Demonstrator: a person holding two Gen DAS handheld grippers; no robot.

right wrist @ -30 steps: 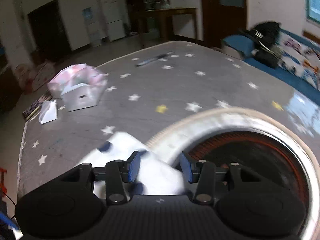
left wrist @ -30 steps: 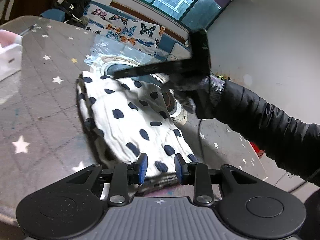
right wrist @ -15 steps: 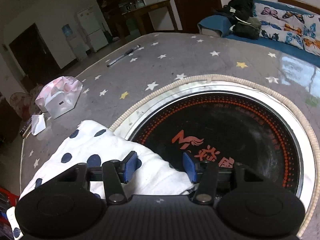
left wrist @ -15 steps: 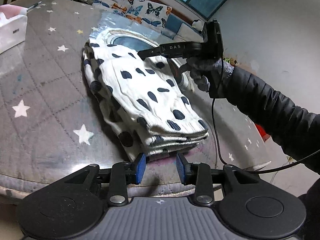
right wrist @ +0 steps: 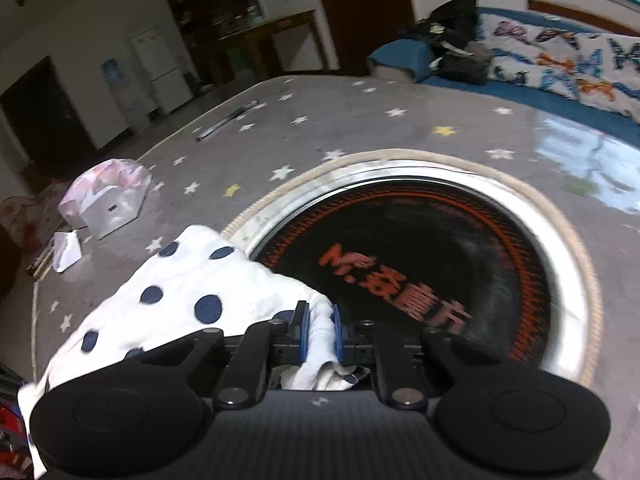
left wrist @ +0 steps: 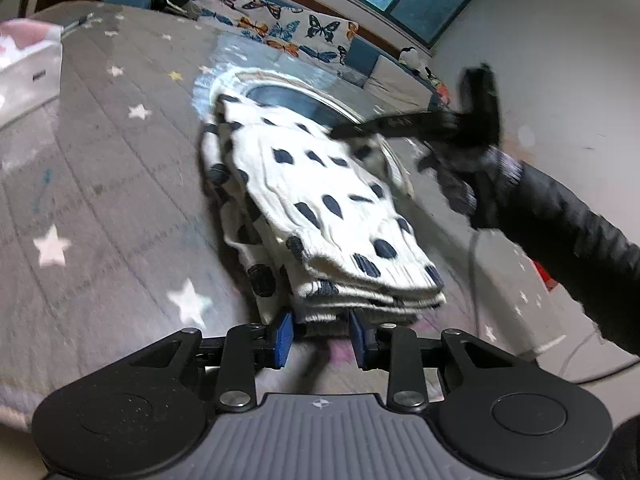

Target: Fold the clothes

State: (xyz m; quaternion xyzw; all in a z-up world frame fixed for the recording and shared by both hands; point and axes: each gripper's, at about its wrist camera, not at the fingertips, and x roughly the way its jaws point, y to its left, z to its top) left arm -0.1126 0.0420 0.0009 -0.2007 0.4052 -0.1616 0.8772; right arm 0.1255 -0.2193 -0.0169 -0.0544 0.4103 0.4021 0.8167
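Note:
A white garment with dark blue dots (left wrist: pixel 320 200) lies folded in a thick stack on the grey star-print table cover (left wrist: pixel 100 160). My left gripper (left wrist: pixel 321 336) is at the stack's near edge; its jaws are closing a little, still apart, with the lowest layers just between the tips and not pinched. My right gripper (right wrist: pixel 319 332) is closing on a bunched corner of the garment (right wrist: pixel 192 280), and white cloth is pressed between its blue pads. In the left wrist view the right gripper (left wrist: pixel 344 132) appears blurred at the stack's far right corner, held by a gloved hand in a black sleeve (left wrist: pixel 580 232).
A round black hotplate with a metal rim (right wrist: pixel 420 260) is set into the table beside the garment. A white box with a pink bag (right wrist: pixel 108 200) and a pen (right wrist: pixel 228 120) lie further off. A butterfly-print sofa (left wrist: pixel 280 28) runs behind the table.
The right gripper's jaws went from wide apart over the cloth to pinched on its corner. That corner now stands raised. The left gripper stays at the near edge of the stack.

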